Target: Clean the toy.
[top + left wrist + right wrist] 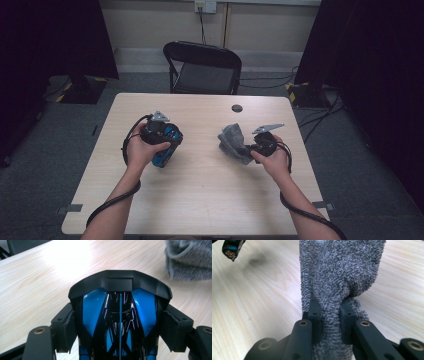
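So the left tongs were clamped on a toy car, one foam-faced pad on each flank. Glossy blue body panels, shiny black middle with a thin blue stripe down it, and a matte black wing curving across the end that faced away from the camera. Hard plastic by the look of it, lots of reflections on the black part. From the high view the car sat in the left hand's grip over the left half of the worktop; I couldn't tell if it touched the surface or hung just above it.

The right tongs were pinched tight on a grey cloth, which was a nubby, looped terry fabric, soft and bunched into a thick fold where the pads squeezed it. The rest flopped forward onto the wood. In the high view the cloth lay crumpled on the right half, just ahead of the right hand, well apart from the car.

Worktop was pale wood-grain laminate, smooth, with rounded corners and a small dark round disc near the far edge. A black folding chair stood behind it.
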`<action>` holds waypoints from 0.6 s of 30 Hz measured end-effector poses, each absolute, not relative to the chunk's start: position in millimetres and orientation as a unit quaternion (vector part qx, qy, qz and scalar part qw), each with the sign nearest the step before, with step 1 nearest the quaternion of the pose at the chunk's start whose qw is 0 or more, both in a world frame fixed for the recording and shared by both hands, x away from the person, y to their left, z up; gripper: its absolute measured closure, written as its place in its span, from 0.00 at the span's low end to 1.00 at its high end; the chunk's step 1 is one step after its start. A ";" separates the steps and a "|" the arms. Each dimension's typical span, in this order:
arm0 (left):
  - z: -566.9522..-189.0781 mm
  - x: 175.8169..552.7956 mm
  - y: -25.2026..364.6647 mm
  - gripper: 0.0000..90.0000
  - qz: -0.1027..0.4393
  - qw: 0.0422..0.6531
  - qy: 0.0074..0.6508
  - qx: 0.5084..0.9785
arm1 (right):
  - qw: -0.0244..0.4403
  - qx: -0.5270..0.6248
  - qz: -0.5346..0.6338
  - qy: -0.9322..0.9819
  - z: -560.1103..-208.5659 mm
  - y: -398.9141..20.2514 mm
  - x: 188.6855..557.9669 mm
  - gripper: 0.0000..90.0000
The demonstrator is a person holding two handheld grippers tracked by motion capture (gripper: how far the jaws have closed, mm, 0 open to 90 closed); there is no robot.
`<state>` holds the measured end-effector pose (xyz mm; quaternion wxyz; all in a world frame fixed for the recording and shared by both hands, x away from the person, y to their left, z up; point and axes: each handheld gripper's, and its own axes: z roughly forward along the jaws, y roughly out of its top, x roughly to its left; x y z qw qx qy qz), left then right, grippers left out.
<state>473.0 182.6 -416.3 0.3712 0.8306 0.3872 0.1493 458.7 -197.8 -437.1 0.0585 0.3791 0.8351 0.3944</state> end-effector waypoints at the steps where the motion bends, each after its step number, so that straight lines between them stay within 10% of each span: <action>1: -417.5 473.0 183.8 0.28 0.149 0.369 0.387 0.832 | 0.059 0.379 0.395 0.835 -437.3 -199.2 458.8 0.84; 18: -437.1 485.1 186.8 0.28 0.136 0.343 0.403 0.837 | 0.083 0.413 0.394 0.817 -446.7 -224.0 462.0 0.84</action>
